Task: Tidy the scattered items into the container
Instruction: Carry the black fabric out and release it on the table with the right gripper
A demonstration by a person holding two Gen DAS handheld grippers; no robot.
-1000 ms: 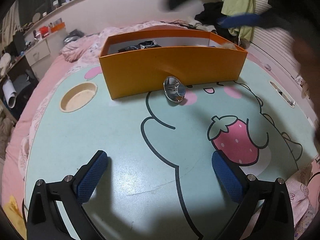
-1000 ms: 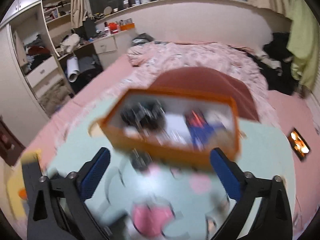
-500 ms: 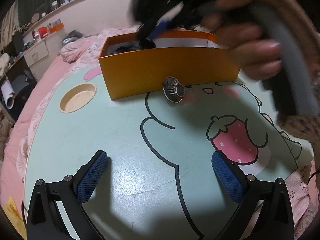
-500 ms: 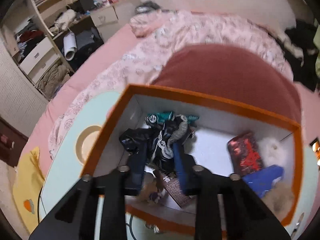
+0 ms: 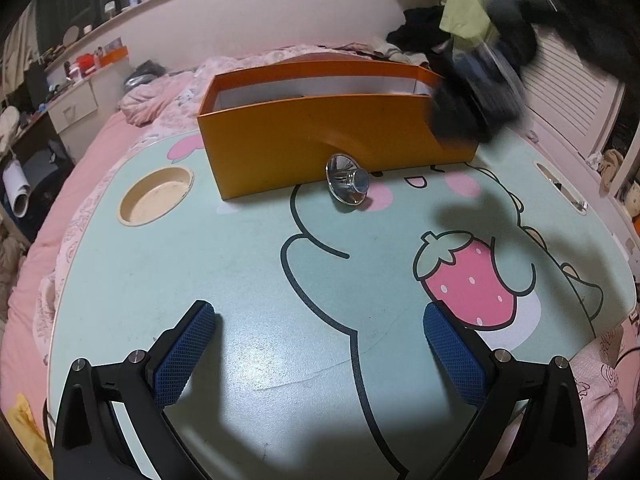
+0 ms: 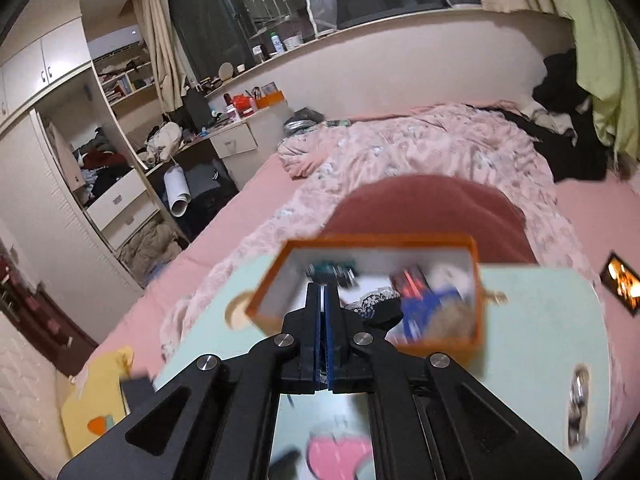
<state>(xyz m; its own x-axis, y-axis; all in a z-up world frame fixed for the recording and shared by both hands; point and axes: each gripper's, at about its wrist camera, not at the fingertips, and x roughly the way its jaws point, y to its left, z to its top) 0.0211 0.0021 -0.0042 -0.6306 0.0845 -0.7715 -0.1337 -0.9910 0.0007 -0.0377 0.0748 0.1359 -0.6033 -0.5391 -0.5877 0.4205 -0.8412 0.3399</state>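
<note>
The right gripper (image 6: 324, 300) is sitting with its blue pads (image 6: 328, 328) pressed flat together, nothing between them, pointing toward the orange box (image 6: 372, 344) just beyond its tips. In the left wrist view it is showing as a dark blur (image 5: 476, 92) hanging over the box's right end. Inside the box, blurred shapes are lying: something teal at the far left, something red and something blue toward the right; what they are cannot be told.

The left gripper (image 5: 320, 352) is hovering over the near part of the table (image 5: 248, 280) with its jaws standing wide and nothing between its blue pads (image 5: 184, 356). The table top is carrying a cartoon print with a pink strawberry (image 5: 472, 284) on the right. A shiny metal piece (image 5: 348, 180) is lying on the table just in front of the orange box's near wall (image 5: 320, 136). A round recess (image 5: 156, 196) is sitting in the table to the left of the box. Pink bedding (image 6: 400, 160) is spreading beyond the table's far edge.
</note>
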